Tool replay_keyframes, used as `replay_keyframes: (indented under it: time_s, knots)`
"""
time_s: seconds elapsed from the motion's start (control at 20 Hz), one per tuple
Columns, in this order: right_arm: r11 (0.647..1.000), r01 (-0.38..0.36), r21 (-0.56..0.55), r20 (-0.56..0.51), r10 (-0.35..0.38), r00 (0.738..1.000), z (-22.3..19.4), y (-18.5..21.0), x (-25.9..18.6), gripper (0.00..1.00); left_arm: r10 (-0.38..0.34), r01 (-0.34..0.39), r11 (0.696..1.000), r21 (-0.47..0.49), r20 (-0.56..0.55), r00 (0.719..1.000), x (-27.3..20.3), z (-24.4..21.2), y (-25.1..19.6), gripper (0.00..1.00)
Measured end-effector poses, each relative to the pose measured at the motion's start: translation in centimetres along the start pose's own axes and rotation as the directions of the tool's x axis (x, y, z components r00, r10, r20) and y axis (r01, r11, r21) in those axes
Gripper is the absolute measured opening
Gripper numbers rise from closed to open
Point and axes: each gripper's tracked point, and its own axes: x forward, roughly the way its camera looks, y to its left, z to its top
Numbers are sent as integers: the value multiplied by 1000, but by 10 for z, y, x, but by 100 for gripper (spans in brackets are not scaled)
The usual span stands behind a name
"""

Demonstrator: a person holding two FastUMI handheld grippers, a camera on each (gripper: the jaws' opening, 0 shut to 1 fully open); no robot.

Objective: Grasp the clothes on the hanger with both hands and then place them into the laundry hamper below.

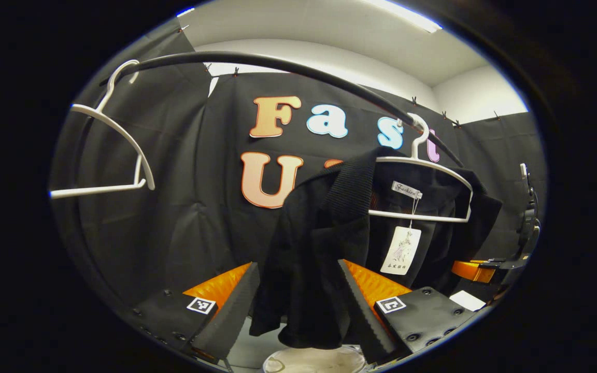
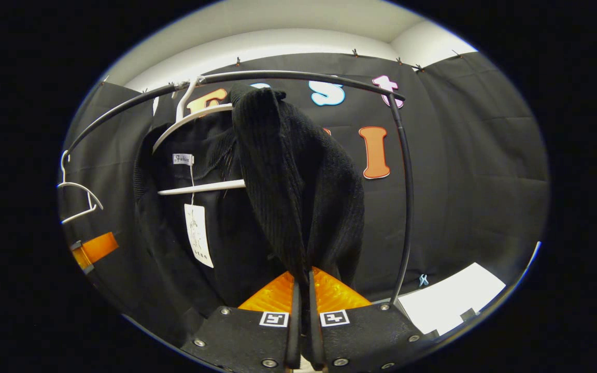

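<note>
Closest up in the left gripper view is the left gripper [image 1: 298, 298]: its jaws are spread wide with a hanging fold of the black garment [image 1: 324, 243] dangling between them, not pinched. Just under that fold there's a pale round thing [image 1: 314, 360] at the bottom edge; can't tell what it is.

Going left to right in that view: an empty white hanger [image 1: 117, 140] hooked on the curved black rail [image 1: 278, 65], then the garment, draped over a second white hanger [image 1: 423, 176] on the same rail. It's a dark ribbed knit, kind of bunched. A small sewn-in label [image 1: 406, 189] sits at the neck and a paper swing tag [image 1: 401, 250] hangs off a string below it; the print on both is too small to make out. Far right, part of the other gripper shows.

In the right gripper view the right gripper [image 2: 302, 305] has its jaws clamped tight on the lower edge of the garment's ribbed fold. White paper [image 2: 451, 298] lies low on the right.
</note>
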Motion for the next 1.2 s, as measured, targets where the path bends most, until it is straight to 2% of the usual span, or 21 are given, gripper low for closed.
replay_keyframes:
  time_s: [0.3, 0.65, 0.7, 0.75, 0.9, 1.15, 1.2]
  knots:
    - [998, -68, -16, -24, 68, 997, 3, -6, -8, 3, -20, 21, 999, 43, -38, 999, 36, -27, -30, 93]
    - [994, -105, 7, -20, 106, 994, 10, -20, -21, 3, 25, -24, 999, 23, -67, 997, 72, -45, -30, 92]
    - [994, -107, 10, -19, 108, 994, 11, -23, -23, 3, 23, -21, 1000, 22, -69, 997, 75, -46, -31, 100]
    - [994, -109, 13, -18, 109, 994, 14, -24, -25, 3, 23, -21, 999, 26, -69, 997, 77, -46, -31, 100]
    - [993, -114, 30, -9, 114, 993, 22, -30, -30, 3, 8, -5, 999, 33, -71, 997, 82, -46, -38, 88]
    - [992, -114, 45, 1, 114, 993, 32, -38, -35, 2, -17, 18, 1000, 13, -69, 997, 87, -44, -48, 40]
    - [992, -116, 46, 2, 116, 993, 34, -37, -37, 2, -20, 21, 1000, 14, -67, 998, 86, -45, -48, 33]
